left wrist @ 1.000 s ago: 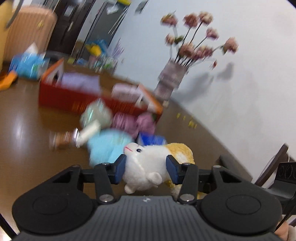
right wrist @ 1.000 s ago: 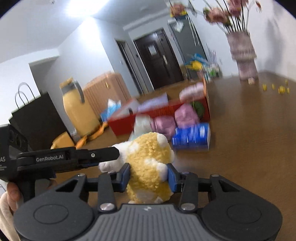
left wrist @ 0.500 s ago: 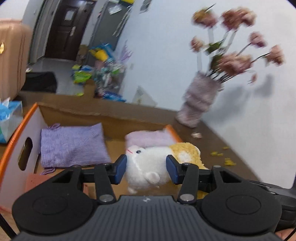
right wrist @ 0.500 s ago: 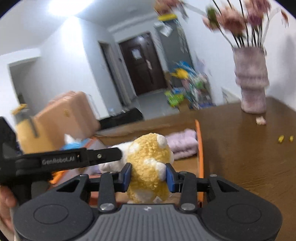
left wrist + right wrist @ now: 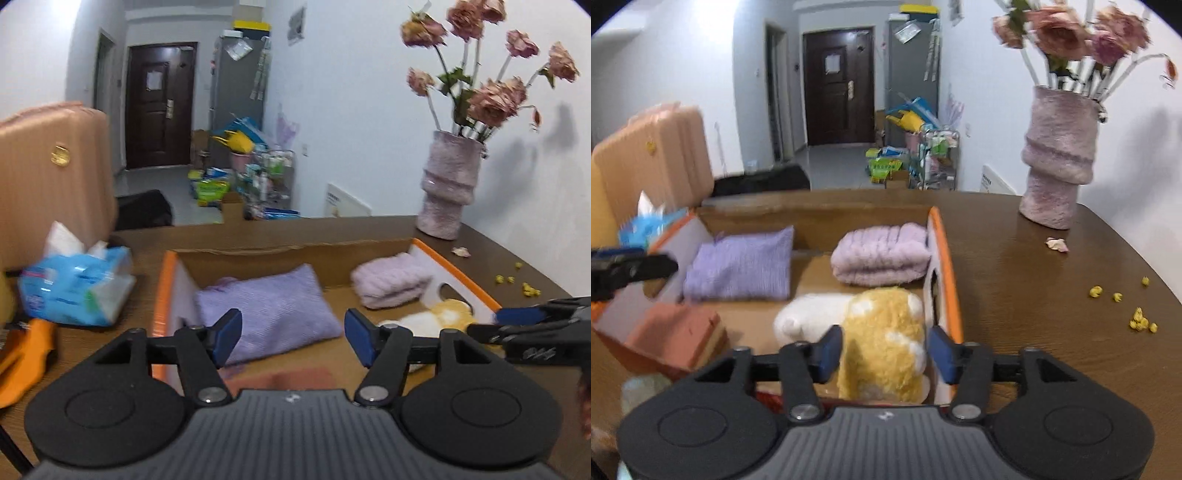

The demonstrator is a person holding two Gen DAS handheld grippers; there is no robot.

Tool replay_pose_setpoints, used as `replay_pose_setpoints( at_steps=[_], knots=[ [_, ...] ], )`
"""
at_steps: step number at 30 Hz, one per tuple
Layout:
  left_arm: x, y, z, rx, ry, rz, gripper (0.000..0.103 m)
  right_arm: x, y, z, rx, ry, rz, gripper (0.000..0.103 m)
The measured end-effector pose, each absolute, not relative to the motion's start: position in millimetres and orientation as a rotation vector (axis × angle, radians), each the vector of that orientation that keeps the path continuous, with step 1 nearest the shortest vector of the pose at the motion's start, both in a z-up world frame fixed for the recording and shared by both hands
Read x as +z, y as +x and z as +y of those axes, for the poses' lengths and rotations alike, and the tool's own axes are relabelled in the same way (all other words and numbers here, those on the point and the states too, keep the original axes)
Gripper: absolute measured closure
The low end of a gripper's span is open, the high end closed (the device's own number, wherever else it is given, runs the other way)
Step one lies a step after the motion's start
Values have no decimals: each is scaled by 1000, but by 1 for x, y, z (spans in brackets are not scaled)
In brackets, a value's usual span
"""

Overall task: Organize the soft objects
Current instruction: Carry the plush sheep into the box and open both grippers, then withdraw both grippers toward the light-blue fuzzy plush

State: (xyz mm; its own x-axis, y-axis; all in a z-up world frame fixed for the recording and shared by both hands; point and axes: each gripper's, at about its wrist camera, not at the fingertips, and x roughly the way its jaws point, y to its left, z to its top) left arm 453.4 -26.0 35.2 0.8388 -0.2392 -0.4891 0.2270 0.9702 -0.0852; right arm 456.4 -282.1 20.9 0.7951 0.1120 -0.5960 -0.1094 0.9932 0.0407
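A white and yellow plush toy [image 5: 879, 332] lies in the front right corner of an orange-rimmed cardboard box [image 5: 947, 258]; it also shows in the left wrist view [image 5: 439, 314]. My right gripper [image 5: 882, 352] is open, its pads on either side of the toy's yellow body with small gaps. My left gripper [image 5: 291, 341] is open and empty above the box's front, over a purple knitted cloth [image 5: 269, 314]. A folded lilac towel [image 5: 882, 254] lies at the box's back right. A pink block [image 5: 676, 332] sits front left.
A pink vase of flowers [image 5: 1058, 155] stands on the brown table [image 5: 1052, 332] to the right of the box, with yellow crumbs [image 5: 1137, 321] near it. A blue tissue pack [image 5: 74, 291] lies left of the box. A peach suitcase [image 5: 48, 177] stands behind.
Both grippers carried the plush toy over the box and opened. The toy now lies in the box's front right corner, and the left gripper has shifted left off it.
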Motion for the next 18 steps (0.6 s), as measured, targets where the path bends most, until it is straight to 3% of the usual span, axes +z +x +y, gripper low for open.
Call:
replay_pose_setpoints(
  at_steps=[5, 11, 15, 18],
  knots=[
    [71, 431, -17, -195, 0, 496, 34, 68, 433, -282, 185, 38, 562, 35],
    [109, 378, -17, -207, 11, 389, 20, 119, 392, -280, 242, 31, 460, 25],
    [105, 332, -17, -180, 29, 378, 20, 124, 352, -288, 262, 77, 424, 25],
    [93, 280, -14, -193, 27, 331, 14, 115, 305, -291, 275, 71, 376, 19]
  ],
)
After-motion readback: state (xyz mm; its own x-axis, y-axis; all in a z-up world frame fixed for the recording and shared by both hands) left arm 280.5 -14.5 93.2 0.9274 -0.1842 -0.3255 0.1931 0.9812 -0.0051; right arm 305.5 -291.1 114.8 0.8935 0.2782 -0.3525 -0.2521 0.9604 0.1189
